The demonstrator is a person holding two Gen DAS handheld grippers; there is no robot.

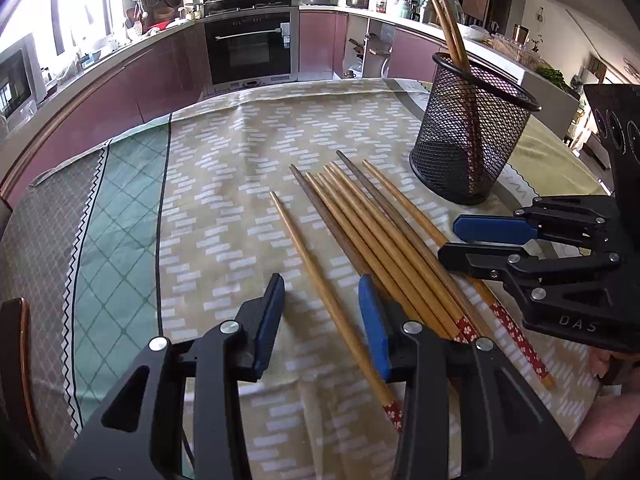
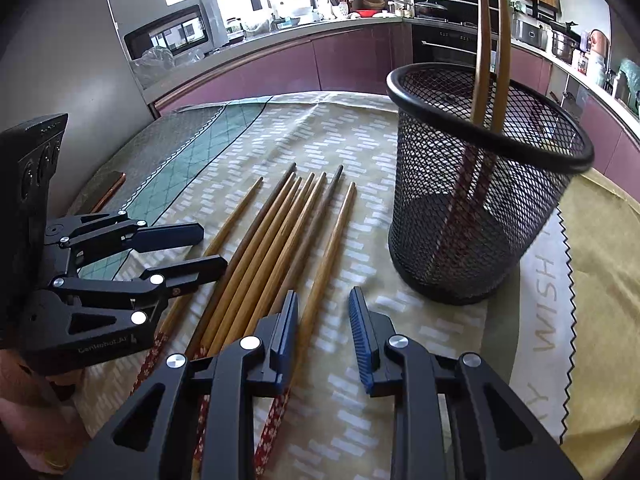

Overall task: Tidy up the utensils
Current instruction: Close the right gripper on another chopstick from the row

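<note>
My left tool hangs low over the patterned cloth on the tabletop, fingers apart, with one loose wooden chopstick lying between them, untouched. Just right of it lies the bundle of wooden chopsticks. My right tool, also apart, straddles the bundle's rightmost stick. Ahead and right stands the black mesh cup, holding two chopsticks upright.
</note>
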